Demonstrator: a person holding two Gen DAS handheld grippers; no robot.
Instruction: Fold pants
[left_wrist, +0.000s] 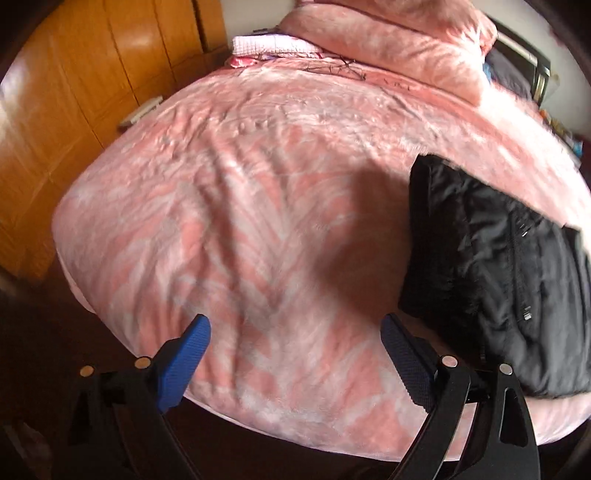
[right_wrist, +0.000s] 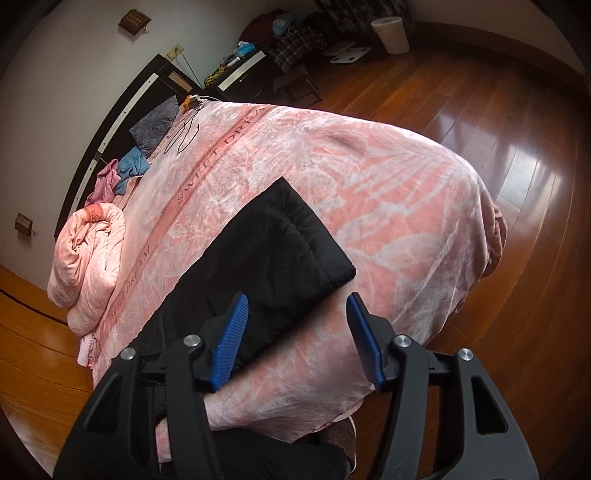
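Both your left hand-held gripper (left_wrist: 295, 332) and right hand-held gripper (right_wrist: 297, 314) gape empty, so pinch those puffy, floppy black pants (right_wrist: 266, 251) by their corner near the bed (right_wrist: 369, 177) edge.

The pants (right_wrist: 266, 254) are black, quilted and padded, folded into a thick rectangular bundle. They lie flat on a pink patterned blanket (right_wrist: 388, 192). In the right wrist view they run diagonally from lower left to centre. In the left wrist view they occupy the right edge of the frame.
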